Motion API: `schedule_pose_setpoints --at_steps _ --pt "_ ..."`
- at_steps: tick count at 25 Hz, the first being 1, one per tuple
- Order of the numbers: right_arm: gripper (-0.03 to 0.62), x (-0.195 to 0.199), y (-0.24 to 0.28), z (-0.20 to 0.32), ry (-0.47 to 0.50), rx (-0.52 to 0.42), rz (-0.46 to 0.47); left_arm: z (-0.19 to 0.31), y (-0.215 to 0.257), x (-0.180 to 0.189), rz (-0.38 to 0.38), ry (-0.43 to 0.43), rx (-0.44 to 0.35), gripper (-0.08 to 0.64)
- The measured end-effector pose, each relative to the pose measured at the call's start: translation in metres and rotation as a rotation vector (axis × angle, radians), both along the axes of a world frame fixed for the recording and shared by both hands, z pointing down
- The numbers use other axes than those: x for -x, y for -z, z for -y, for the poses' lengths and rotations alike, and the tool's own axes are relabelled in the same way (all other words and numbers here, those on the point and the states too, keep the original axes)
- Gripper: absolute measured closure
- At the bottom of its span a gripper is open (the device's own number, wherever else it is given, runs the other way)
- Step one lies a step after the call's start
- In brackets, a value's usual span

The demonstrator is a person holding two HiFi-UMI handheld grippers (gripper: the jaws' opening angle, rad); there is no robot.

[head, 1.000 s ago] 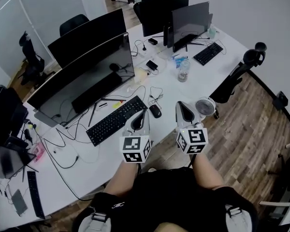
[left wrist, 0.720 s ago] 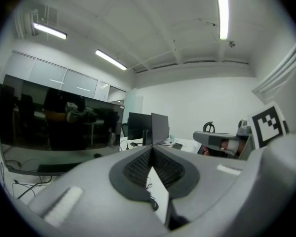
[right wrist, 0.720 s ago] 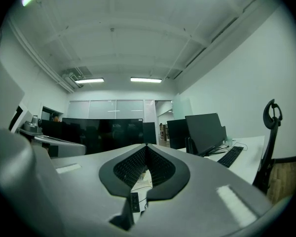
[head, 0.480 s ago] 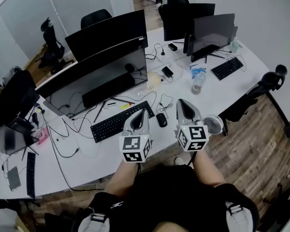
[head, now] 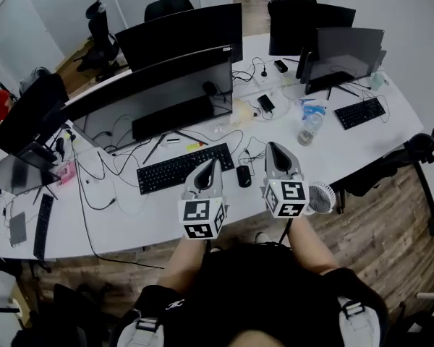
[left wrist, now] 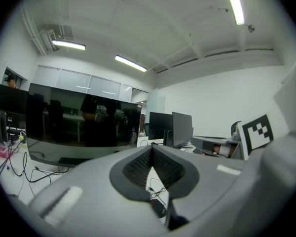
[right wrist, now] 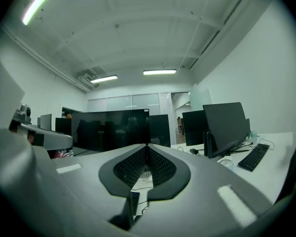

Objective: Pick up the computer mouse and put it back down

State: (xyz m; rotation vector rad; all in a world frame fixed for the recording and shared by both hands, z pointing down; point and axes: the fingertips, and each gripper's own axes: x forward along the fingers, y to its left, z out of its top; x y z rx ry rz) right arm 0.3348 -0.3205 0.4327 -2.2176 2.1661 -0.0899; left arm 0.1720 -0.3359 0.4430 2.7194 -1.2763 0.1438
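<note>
A black computer mouse lies on the white desk, just right of a black keyboard. Both grippers are held above the desk's near edge, empty. My left gripper hovers left of the mouse, its jaws closed together with nothing in them. My right gripper hovers right of the mouse, also shut and empty. In the left gripper view the left gripper points at the monitors, and the mouse shows low below the jaws. In the right gripper view the right gripper has its pads meeting.
A wide dark monitor stands behind the keyboard, with cables trailing over the desk. A small white fan sits at the desk edge by my right gripper. A plastic bottle, a second keyboard and more monitors stand to the right.
The head view has swung, so the desk now lies more square across the picture. Both grippers stay side by side in front of the body, flanking the mouse, jaws unchanged.
</note>
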Motion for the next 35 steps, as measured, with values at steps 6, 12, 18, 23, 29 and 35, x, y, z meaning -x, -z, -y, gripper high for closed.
schedule_pose_setpoints --at_steps 6,12,18,23,29,35 --pt "0.538 0.016 -0.047 0.019 0.097 0.103 0.002 -0.001 -0.012 0.015 0.016 0.063 0.033 0.509" --pt "0.501 0.023 -0.120 0.037 0.100 0.254 0.002 -0.001 -0.023 0.033 0.036 0.112 0.062 0.509" --pt "0.459 0.031 -0.187 0.050 0.108 0.410 0.002 0.004 -0.035 0.052 0.047 0.166 0.100 0.509" --pt "0.440 0.038 -0.229 0.053 0.130 0.521 -0.015 0.004 -0.038 0.061 0.055 0.196 0.106 0.509" --pt "0.414 0.045 -0.277 0.060 0.139 0.635 -0.006 0.008 -0.039 0.081 0.063 0.252 0.111 0.509" --pt "0.359 0.049 -0.311 0.066 0.123 0.704 0.022 0.008 -0.043 0.093 0.070 0.281 0.125 0.509"
